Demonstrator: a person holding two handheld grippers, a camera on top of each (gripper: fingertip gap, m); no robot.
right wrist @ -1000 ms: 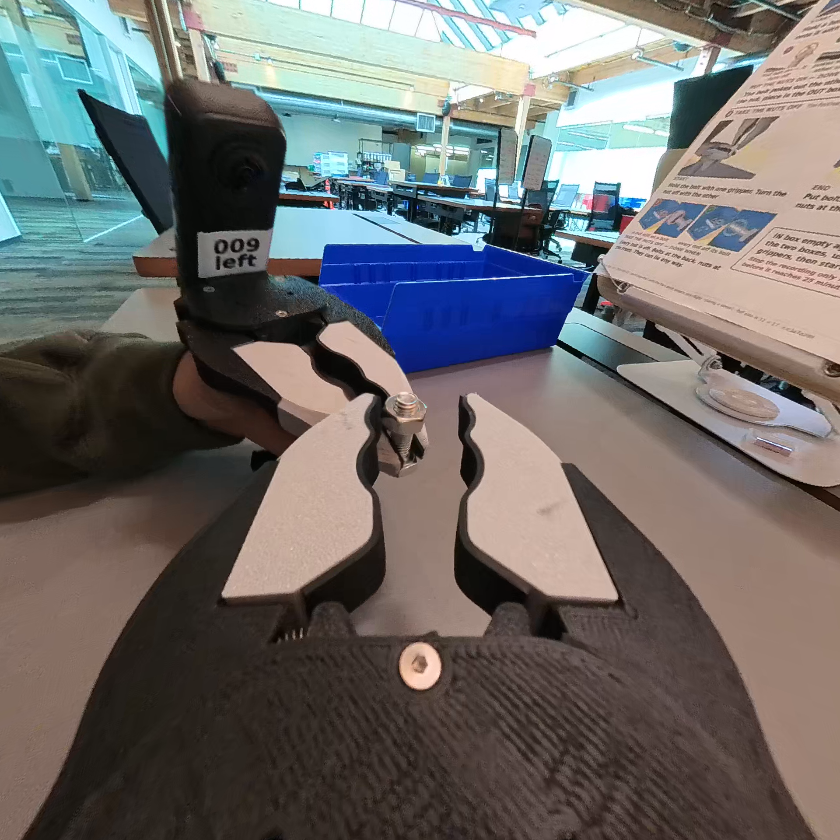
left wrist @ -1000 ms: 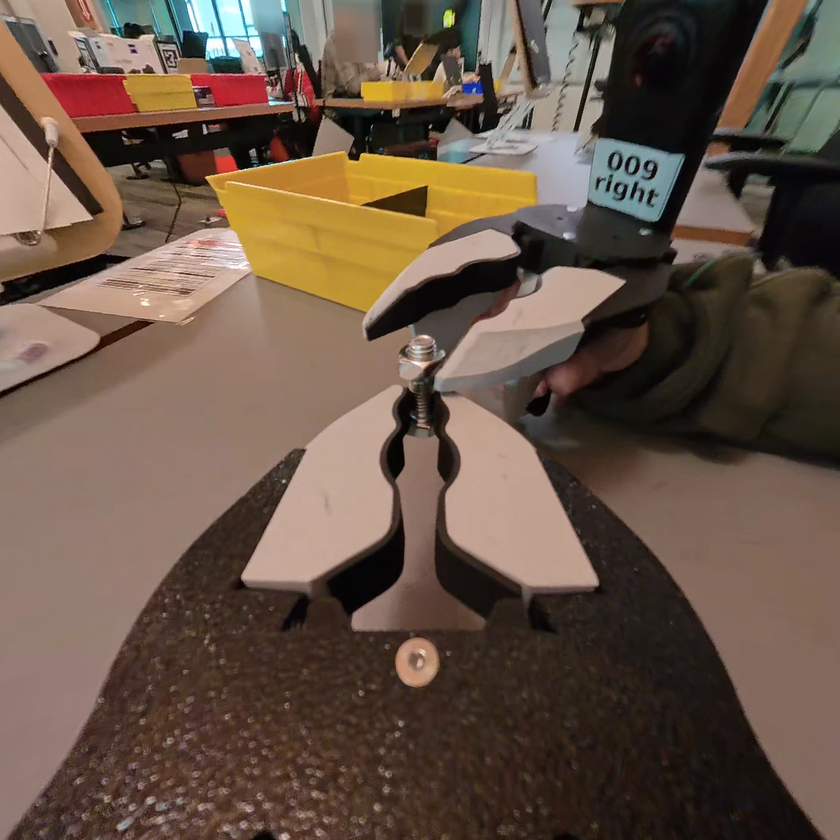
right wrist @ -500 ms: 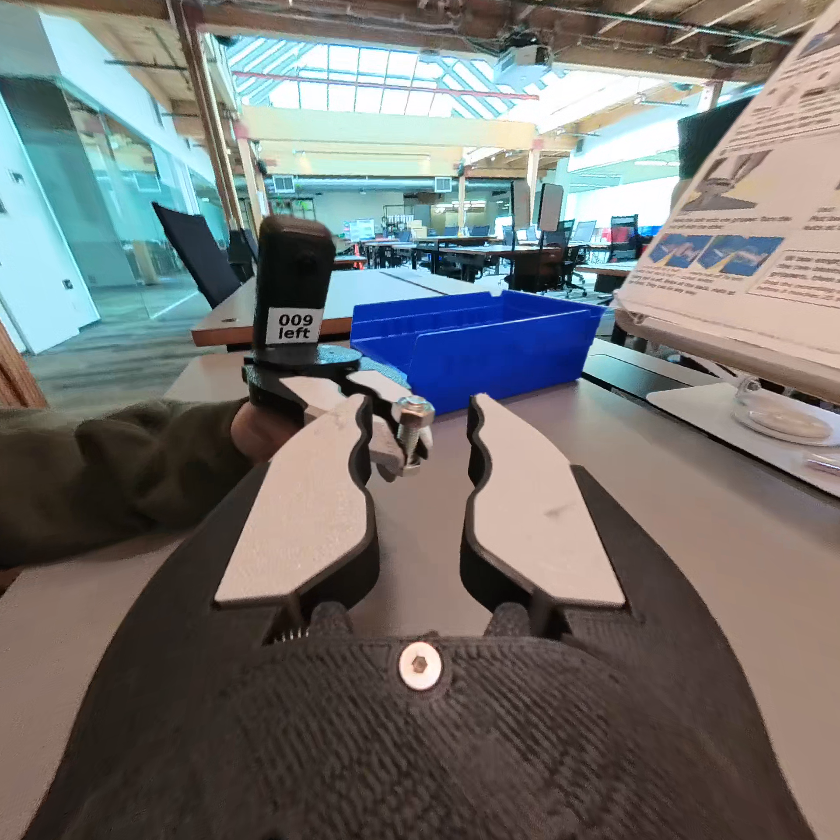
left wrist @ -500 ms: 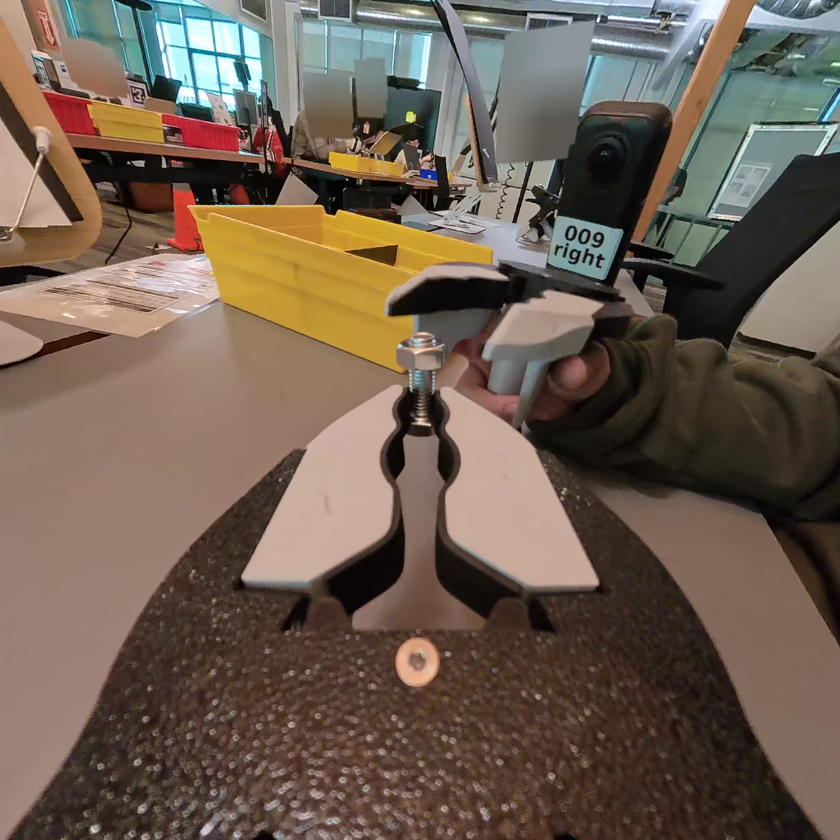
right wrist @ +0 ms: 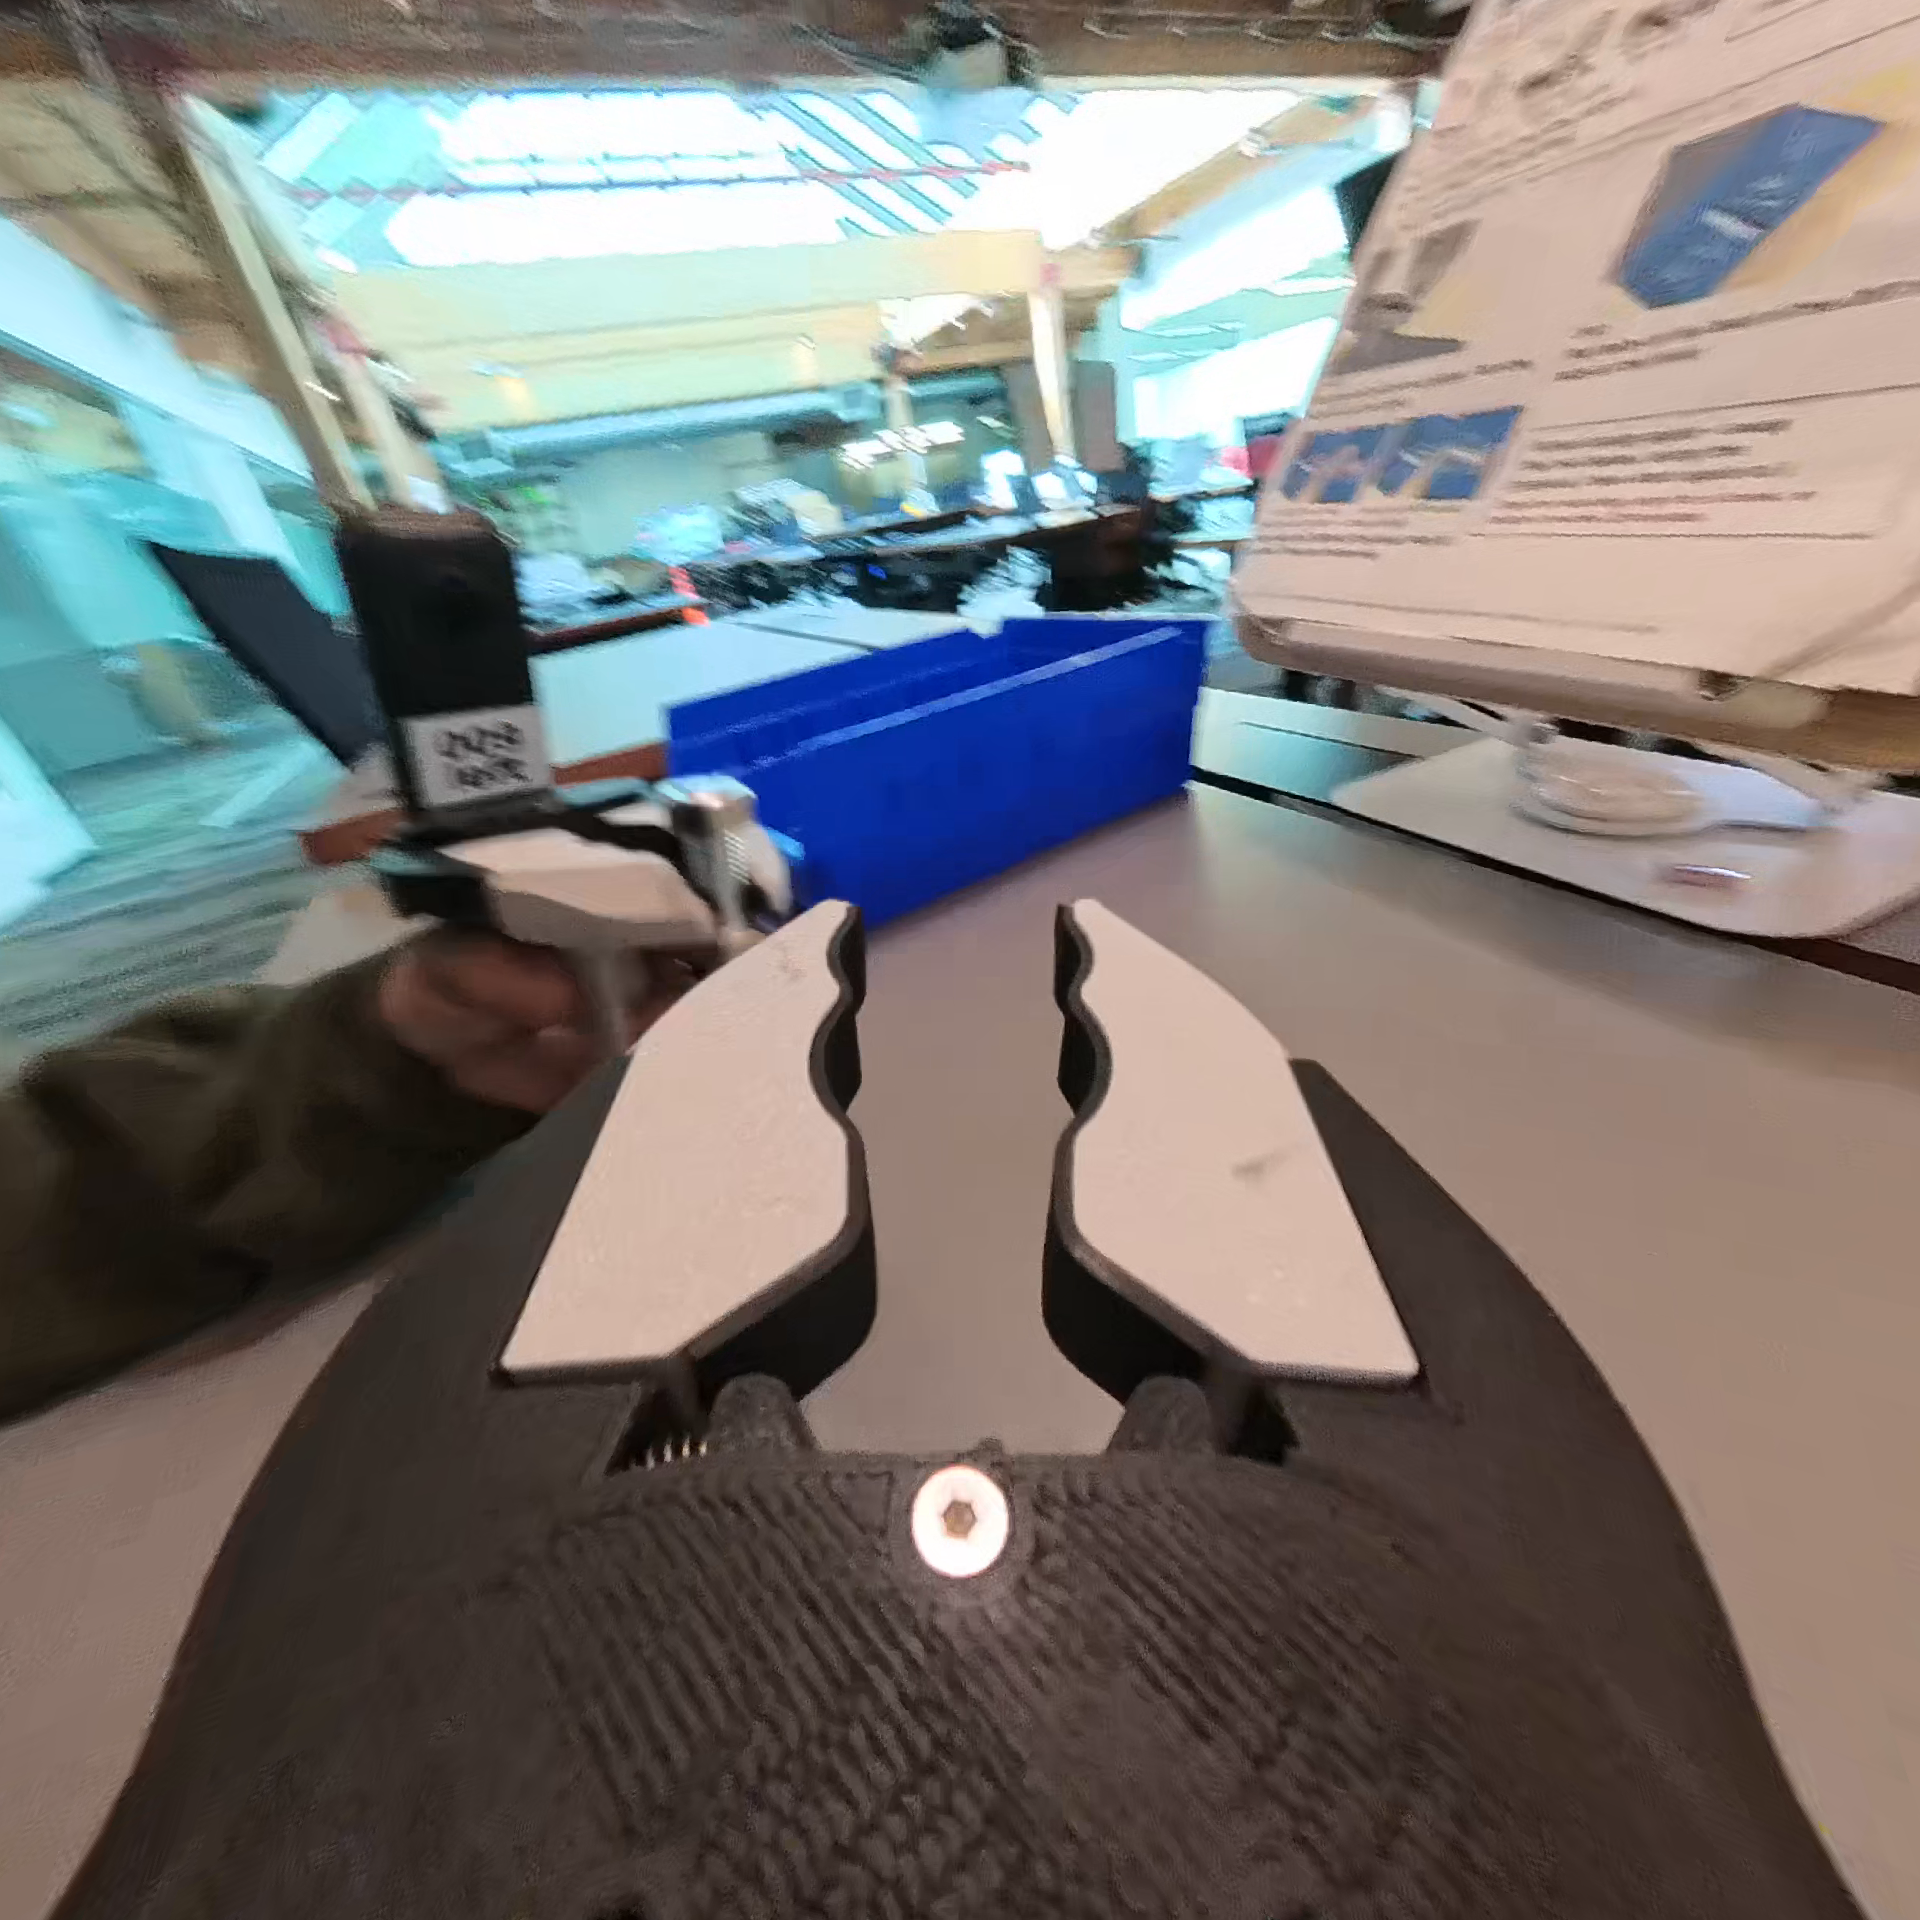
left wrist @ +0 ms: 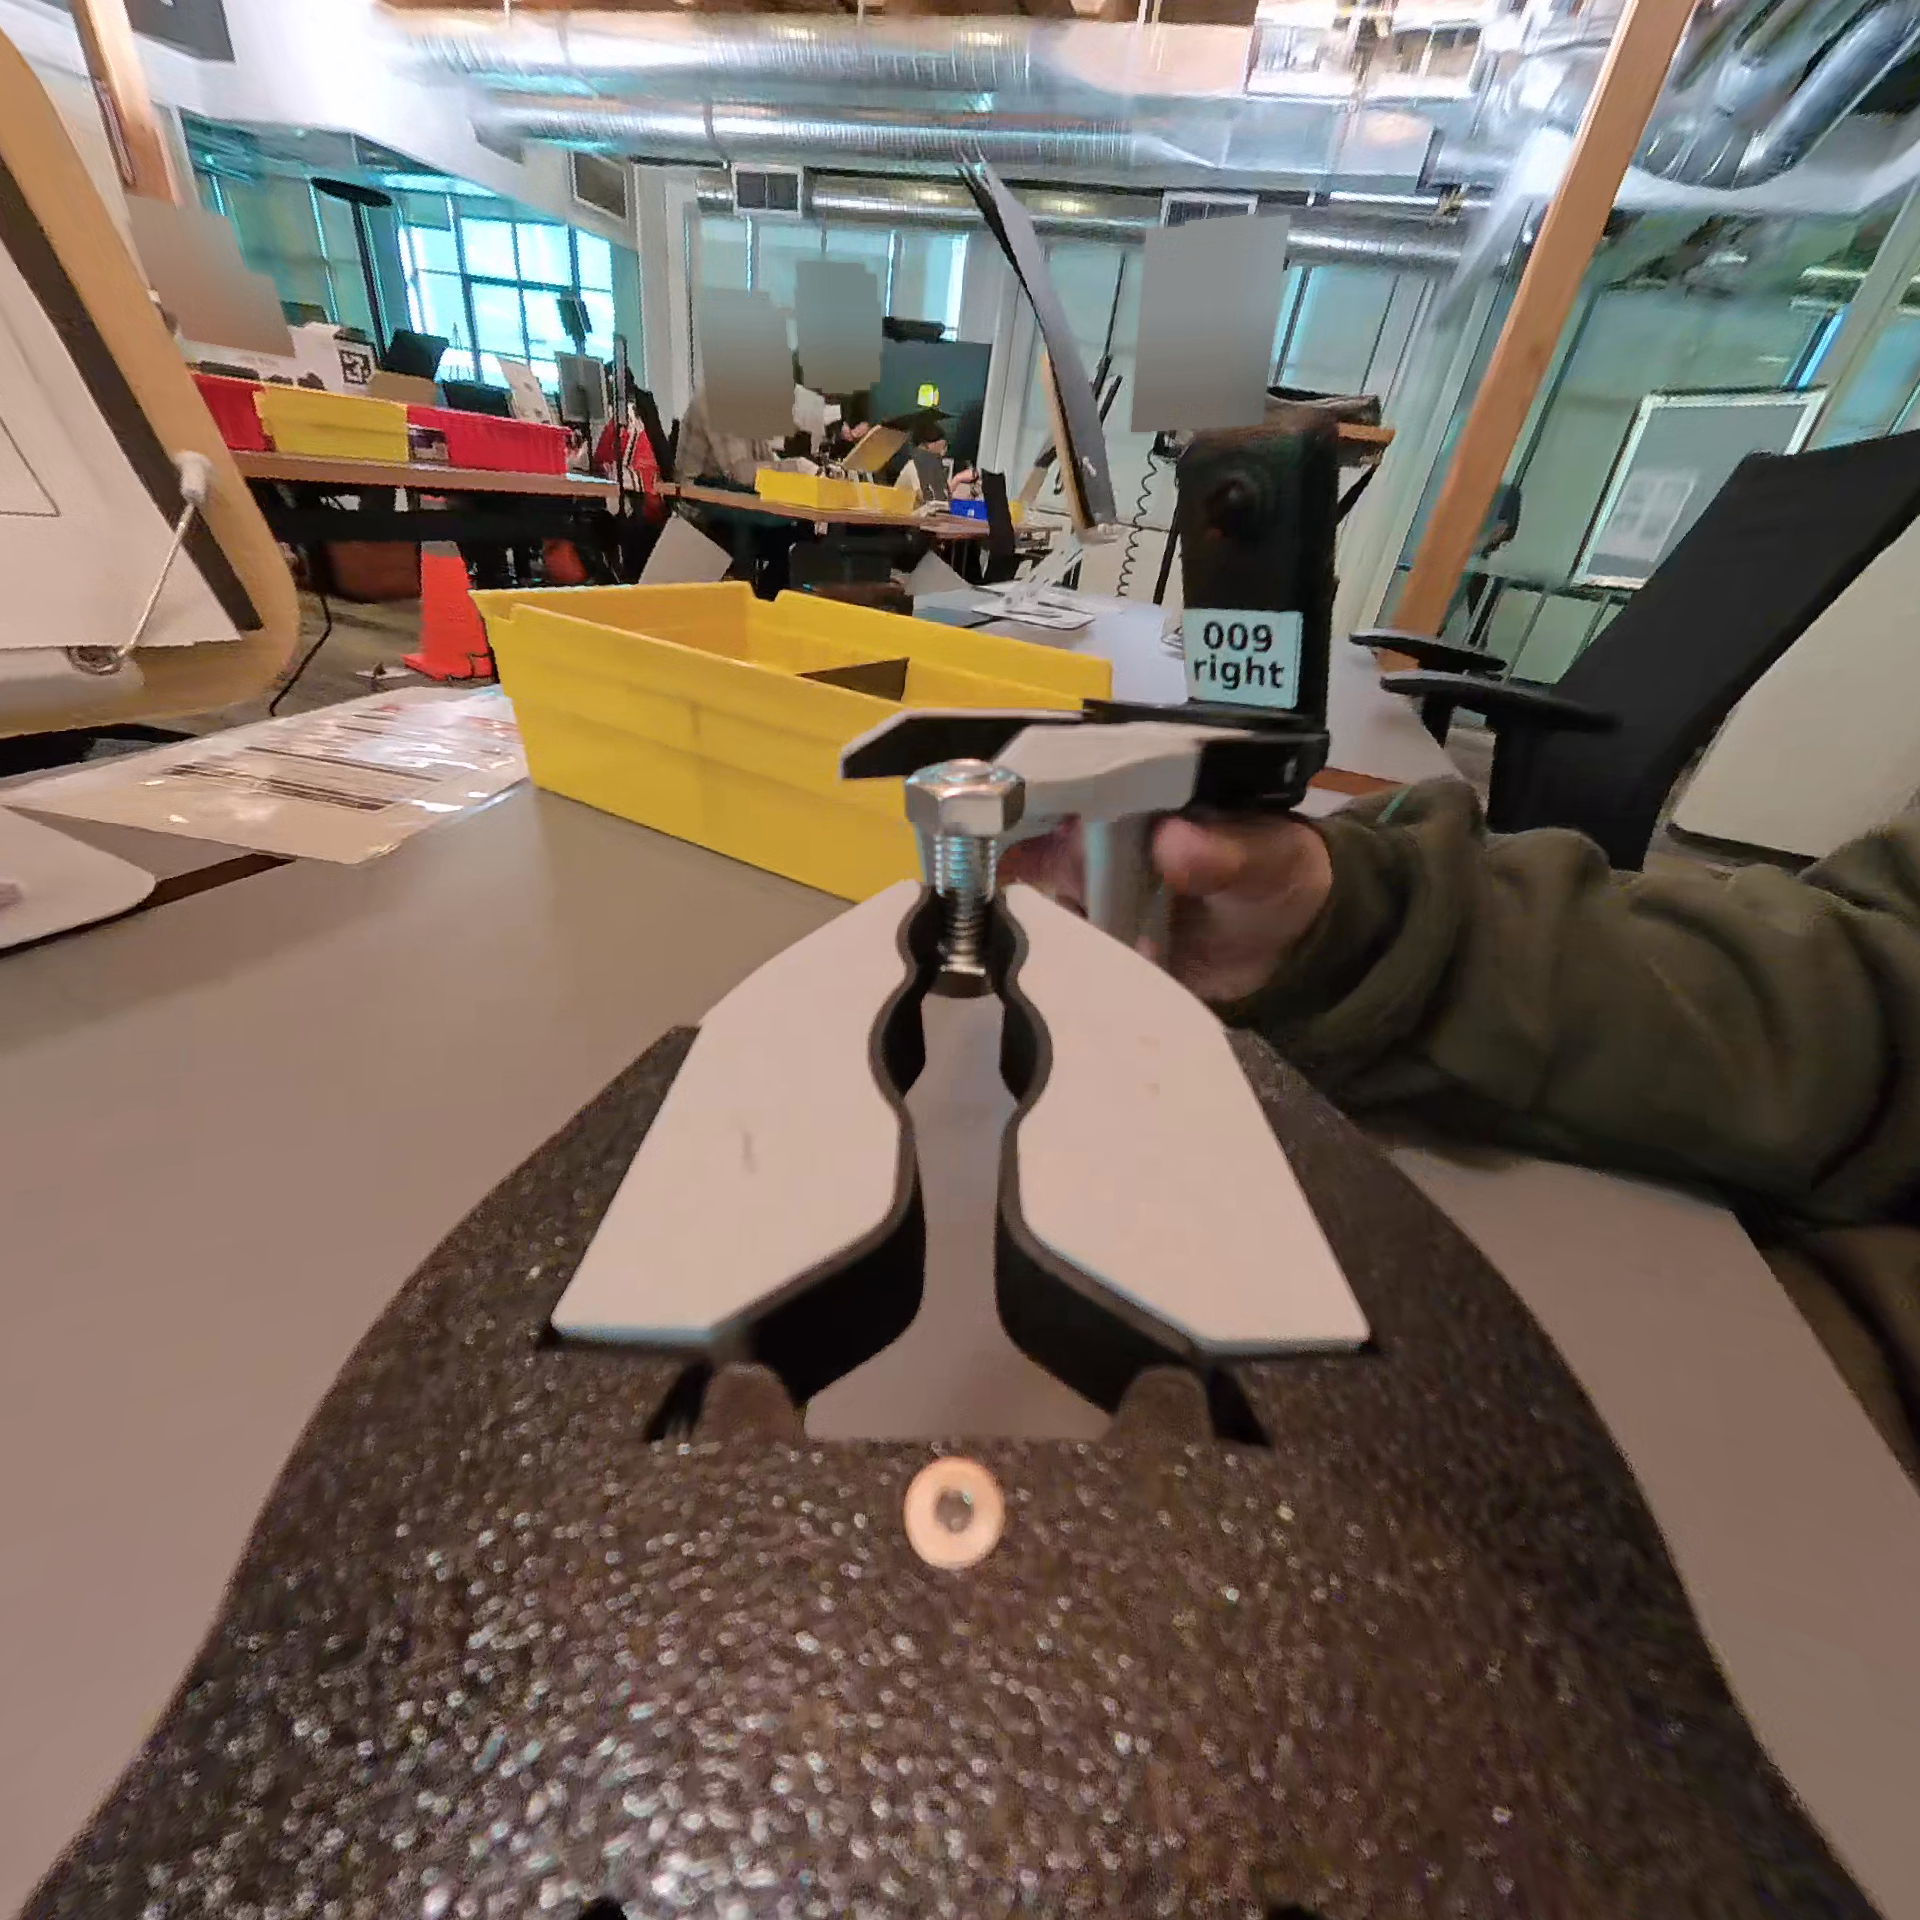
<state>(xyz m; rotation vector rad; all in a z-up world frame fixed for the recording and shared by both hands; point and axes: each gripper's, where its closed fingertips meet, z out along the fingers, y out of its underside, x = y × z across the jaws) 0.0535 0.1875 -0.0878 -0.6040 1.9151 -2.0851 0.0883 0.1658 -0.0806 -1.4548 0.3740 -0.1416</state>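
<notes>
One yellow bin [left wrist: 727,717] sits at left on the grey tabletop [left wrist: 312,1039], one bolt [left wrist: 961,852] stands upright clenched in the left claw [left wrist: 961,935], and the right claw [right wrist: 956,935], released and empty, has drawn back from the bolt near one blue bin [right wrist: 966,748].

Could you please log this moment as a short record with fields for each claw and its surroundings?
left claw: shut on upright silver hex-head steel bolt, threads gripped
right claw: open, empty, beside the bolt, not touching
surface: grey table
behind left claw: yellow plastic bin
behind right claw: blue plastic bin
far right: white printed instruction sheet on a stand
</notes>
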